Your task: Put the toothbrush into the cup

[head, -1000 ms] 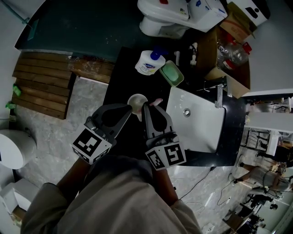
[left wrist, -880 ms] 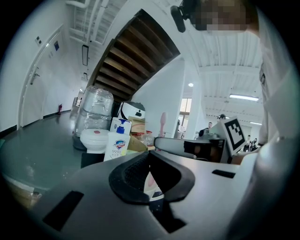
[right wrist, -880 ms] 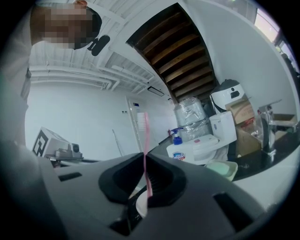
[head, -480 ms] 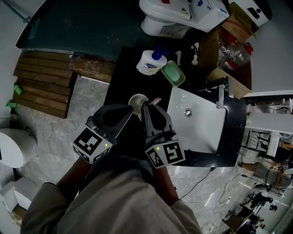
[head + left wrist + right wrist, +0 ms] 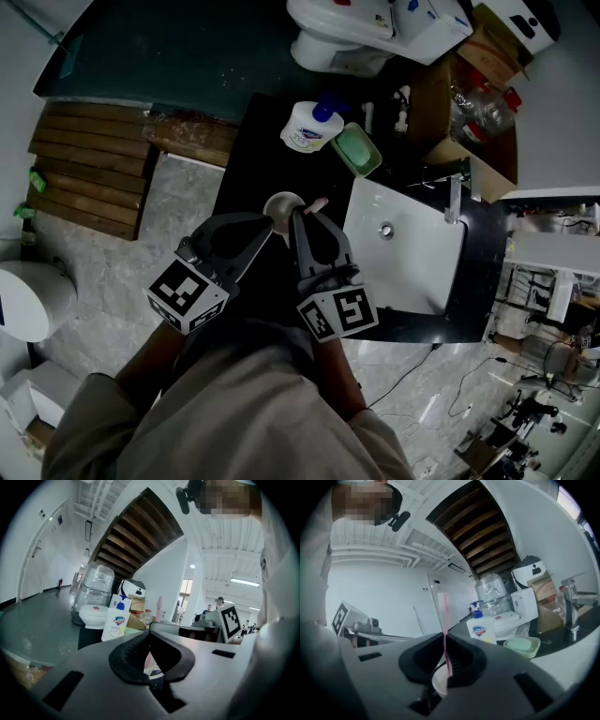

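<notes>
Right claw (image 5: 299, 217) clamped on upright pink toothbrush (image 5: 443, 616), lower end over white cup (image 5: 281, 203), left claw (image 5: 150, 633) closed alongside.

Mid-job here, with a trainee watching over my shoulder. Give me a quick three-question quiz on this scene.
1. True or false: the right gripper is shut on the toothbrush.
2. What sits beside the soap bottle? A) green dish B) kettle C) towel
3. Fill in: in the head view, the cup stands to the ____ of the sink.
Key: 1 true; 2 A; 3 left.
</notes>
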Demonstrator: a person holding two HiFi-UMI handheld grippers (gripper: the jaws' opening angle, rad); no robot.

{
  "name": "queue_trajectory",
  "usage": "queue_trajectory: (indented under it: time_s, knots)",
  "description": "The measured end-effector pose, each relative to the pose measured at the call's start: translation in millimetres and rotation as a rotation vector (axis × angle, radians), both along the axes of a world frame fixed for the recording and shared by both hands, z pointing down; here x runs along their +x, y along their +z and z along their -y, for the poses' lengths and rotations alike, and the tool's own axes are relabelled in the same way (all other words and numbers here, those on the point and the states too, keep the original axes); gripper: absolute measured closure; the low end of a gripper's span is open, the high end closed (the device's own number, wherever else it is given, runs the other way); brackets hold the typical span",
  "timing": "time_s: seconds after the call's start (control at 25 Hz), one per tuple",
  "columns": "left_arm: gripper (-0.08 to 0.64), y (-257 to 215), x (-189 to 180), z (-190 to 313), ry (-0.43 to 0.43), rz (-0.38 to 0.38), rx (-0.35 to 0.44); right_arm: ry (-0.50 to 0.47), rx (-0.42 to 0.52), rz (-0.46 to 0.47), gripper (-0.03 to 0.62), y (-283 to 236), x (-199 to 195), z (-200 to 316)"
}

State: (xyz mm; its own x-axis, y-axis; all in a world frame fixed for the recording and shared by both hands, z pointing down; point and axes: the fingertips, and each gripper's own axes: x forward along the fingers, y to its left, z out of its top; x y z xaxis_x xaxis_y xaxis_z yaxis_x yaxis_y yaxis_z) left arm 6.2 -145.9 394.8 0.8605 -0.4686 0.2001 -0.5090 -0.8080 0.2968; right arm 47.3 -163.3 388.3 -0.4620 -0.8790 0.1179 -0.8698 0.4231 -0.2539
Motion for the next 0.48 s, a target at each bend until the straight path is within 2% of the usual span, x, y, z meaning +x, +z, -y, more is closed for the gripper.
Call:
queue_trajectory:
  time_s: [0.48]
  knots:
    - [0.549,4,-2,0,-0.003,-0.001,-0.012,-0.006,-0.019,-0.003,0.568,11,-1,2]
